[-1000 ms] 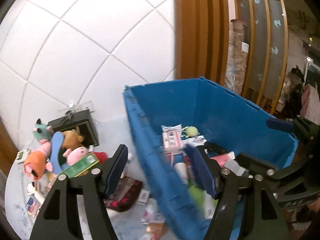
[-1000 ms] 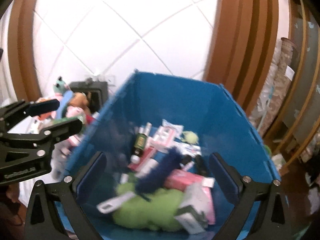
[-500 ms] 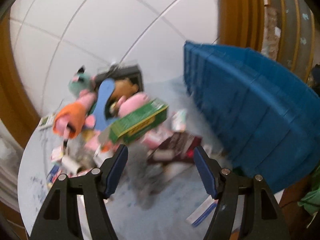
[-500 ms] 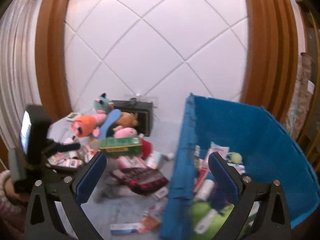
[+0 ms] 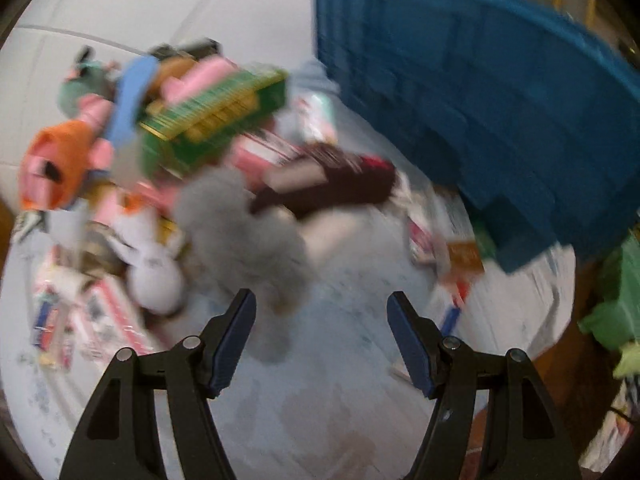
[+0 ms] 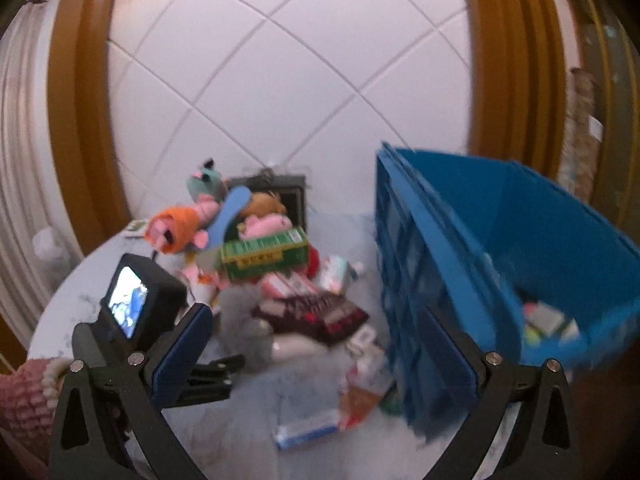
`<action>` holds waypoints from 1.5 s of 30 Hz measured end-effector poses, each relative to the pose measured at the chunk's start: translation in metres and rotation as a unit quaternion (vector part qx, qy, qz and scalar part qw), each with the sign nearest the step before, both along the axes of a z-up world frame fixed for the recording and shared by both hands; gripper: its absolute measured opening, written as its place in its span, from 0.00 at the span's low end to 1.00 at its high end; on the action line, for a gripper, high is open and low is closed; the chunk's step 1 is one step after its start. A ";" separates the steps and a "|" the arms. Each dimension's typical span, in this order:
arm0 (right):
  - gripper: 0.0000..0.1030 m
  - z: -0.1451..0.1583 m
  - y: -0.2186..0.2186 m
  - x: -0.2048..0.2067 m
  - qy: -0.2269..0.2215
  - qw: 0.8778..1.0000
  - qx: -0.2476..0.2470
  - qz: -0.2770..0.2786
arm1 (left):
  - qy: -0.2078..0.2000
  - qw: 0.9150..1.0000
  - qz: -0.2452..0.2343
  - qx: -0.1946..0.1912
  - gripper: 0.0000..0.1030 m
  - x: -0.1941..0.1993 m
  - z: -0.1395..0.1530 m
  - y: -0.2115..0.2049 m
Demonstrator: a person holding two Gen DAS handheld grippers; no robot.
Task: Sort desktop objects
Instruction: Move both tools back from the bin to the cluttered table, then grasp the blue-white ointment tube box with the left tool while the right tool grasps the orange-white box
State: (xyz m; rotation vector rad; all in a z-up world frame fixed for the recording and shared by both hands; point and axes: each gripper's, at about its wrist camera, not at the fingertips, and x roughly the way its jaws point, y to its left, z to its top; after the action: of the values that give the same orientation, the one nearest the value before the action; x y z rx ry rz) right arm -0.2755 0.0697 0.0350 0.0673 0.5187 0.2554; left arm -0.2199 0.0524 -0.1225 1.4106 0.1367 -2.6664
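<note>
My left gripper (image 5: 320, 320), jaws spread and empty, has swung from the blue bin (image 5: 500, 100) to the table clutter, now nearing the grey plush (image 5: 244, 232): next pick begins. Right gripper (image 6: 320, 344) is likewise spread and empty.

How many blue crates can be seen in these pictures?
1: the blue crate stands on the table's right side, beside the toy pile; others may be out of view.

The green box (image 6: 265, 253) bears yellow lettering, seemingly print, too blurred to read

Both wrist views toward toy pile (image 5: 168, 128)
</note>
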 end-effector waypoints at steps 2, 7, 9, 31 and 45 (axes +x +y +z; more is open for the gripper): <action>1.00 -0.019 -0.001 -0.007 0.013 1.000 0.001 -0.008 | -0.013 1.000 -0.022 0.018 0.65 -0.003 -0.020 0.012; 1.00 -0.061 -0.010 -0.021 0.042 0.998 -0.001 -0.042 | -0.026 0.997 -0.066 0.030 0.65 -0.012 -0.057 0.049; 1.00 -0.077 -0.020 -0.026 0.058 0.996 0.005 -0.062 | -0.032 0.995 -0.078 0.043 0.65 -0.018 -0.069 0.060; 1.00 -0.213 0.022 0.052 0.161 0.982 0.052 -0.080 | -0.028 0.992 0.125 -0.006 0.39 0.027 -0.107 -0.042; 0.58 -0.251 0.040 0.115 0.215 0.971 0.016 -0.105 | -0.026 0.988 0.154 0.019 0.39 0.002 -0.109 -0.060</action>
State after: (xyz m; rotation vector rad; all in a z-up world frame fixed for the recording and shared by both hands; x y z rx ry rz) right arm -0.1603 0.1093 -0.2156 0.2103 0.9326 0.0379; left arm -0.2180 -0.0076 -0.2319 1.3424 0.3709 -2.3857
